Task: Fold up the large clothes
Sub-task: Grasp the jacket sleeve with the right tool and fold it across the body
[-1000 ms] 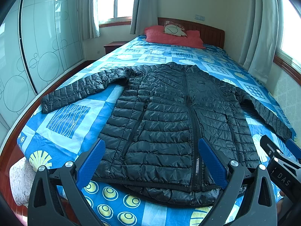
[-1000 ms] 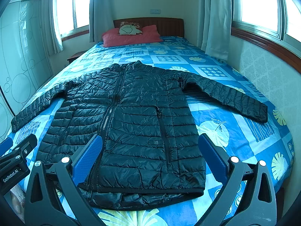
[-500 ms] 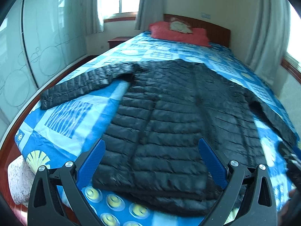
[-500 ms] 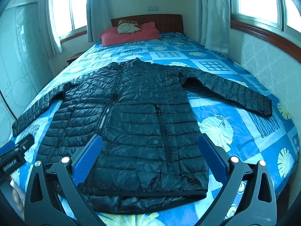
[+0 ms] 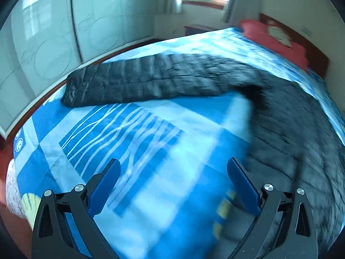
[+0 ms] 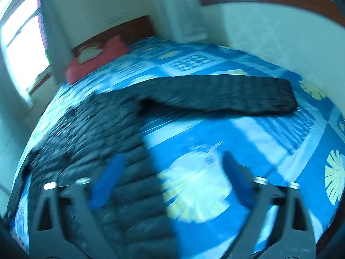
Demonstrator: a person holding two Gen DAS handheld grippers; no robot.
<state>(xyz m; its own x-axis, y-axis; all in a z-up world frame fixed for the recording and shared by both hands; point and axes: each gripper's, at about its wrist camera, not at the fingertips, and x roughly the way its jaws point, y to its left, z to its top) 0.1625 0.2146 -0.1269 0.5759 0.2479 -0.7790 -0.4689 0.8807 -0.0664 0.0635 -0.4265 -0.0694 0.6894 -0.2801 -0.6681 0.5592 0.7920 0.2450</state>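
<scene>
Black puffer jacket [image 5: 291, 129] flat on blue bedspread [image 5: 140, 142], sleeves out to both sides. Left gripper [image 5: 172, 185]: jaws spread, nothing btwn, over bare spread beside jacket. Right gripper [image 6: 170, 177]: jaws apart but just been closing, nothing btwn, over jacket's side edge.

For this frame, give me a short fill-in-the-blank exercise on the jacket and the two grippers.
1. The black jacket lies spread on a ___.
2. Nothing lies between the fingers of the left gripper; they are ___.
3. The pillow by the headboard is ___.
4. Each sleeve lies stretched ___ from the jacket's body.

Missing: bed; open; red; outward
</scene>
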